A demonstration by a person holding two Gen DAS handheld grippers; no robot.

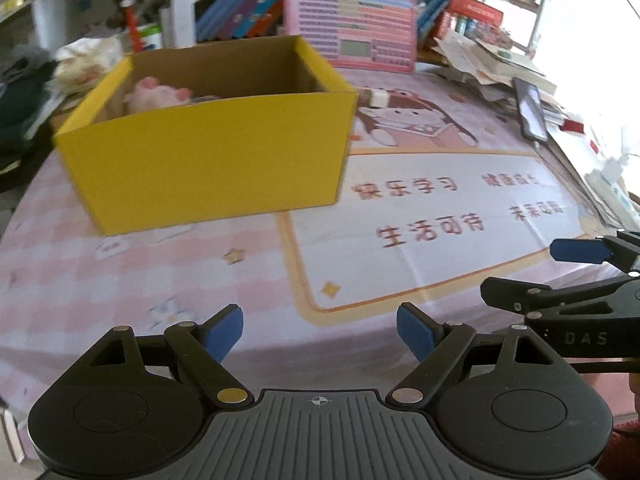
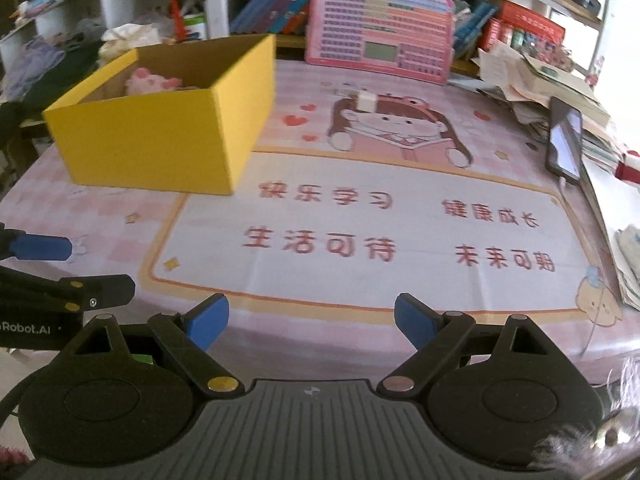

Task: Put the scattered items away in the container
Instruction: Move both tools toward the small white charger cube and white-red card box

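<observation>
Where legible, "Robot.AI" on left gripper (image 2: 48,256), maybe "DAS" opposite.

One yellow cardboard box (image 2: 160,136) is counted on the desk (image 2: 360,320), and one pink plush toy (image 2: 154,78) is seen inside it. One small white block (image 2: 366,101) is counted on the mat. One pink keyboard toy (image 2: 380,48) is propped at the back. One phone (image 2: 566,140) is counted at the right edge. Two grippers are counted, the left gripper (image 1: 320,334) and the right gripper (image 2: 312,326), each with two blue fingertips. Books and papers are too jumbled to be counted.
</observation>
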